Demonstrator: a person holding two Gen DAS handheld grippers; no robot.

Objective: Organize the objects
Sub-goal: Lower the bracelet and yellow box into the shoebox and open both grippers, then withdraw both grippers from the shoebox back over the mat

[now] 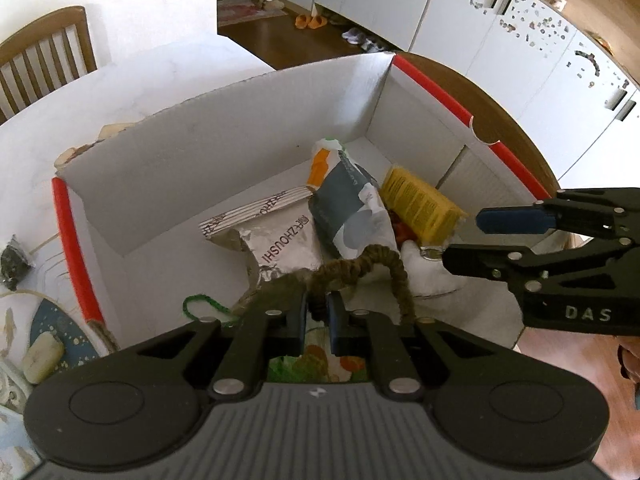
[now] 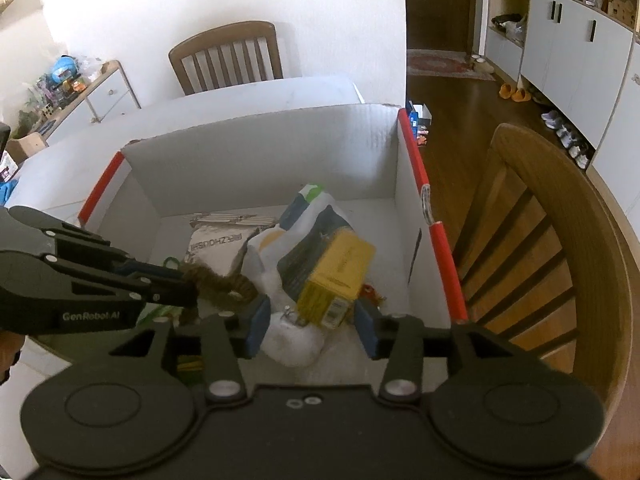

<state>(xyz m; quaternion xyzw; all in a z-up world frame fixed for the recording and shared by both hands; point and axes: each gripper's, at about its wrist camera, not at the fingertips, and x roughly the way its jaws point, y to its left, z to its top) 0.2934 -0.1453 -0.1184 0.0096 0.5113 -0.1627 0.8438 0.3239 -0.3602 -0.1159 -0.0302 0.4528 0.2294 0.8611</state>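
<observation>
A white cardboard box [image 1: 224,148] [image 2: 260,160] with red edges stands on the table. It holds a silver pouch [image 1: 288,244] [image 2: 216,244], a grey and white bag [image 1: 348,204] [image 2: 316,224], a yellow carton [image 1: 420,204] [image 2: 340,272] and a white lump [image 1: 424,276] [image 2: 292,340]. My left gripper [image 1: 318,312] [image 2: 192,284] is shut on a brown twisted rope handle [image 1: 360,268] [image 2: 224,280] at the box's near side. My right gripper [image 2: 312,330] [image 1: 464,238] is open over the box, its blue pads either side of the white lump and the carton's near end.
The box sits on a white table [image 1: 120,92]. A soap bar [image 1: 42,356] on a blue dish and a small dark packet [image 1: 14,260] lie left of the box. Wooden chairs stand behind the table [image 2: 228,56] and right of the box [image 2: 540,240].
</observation>
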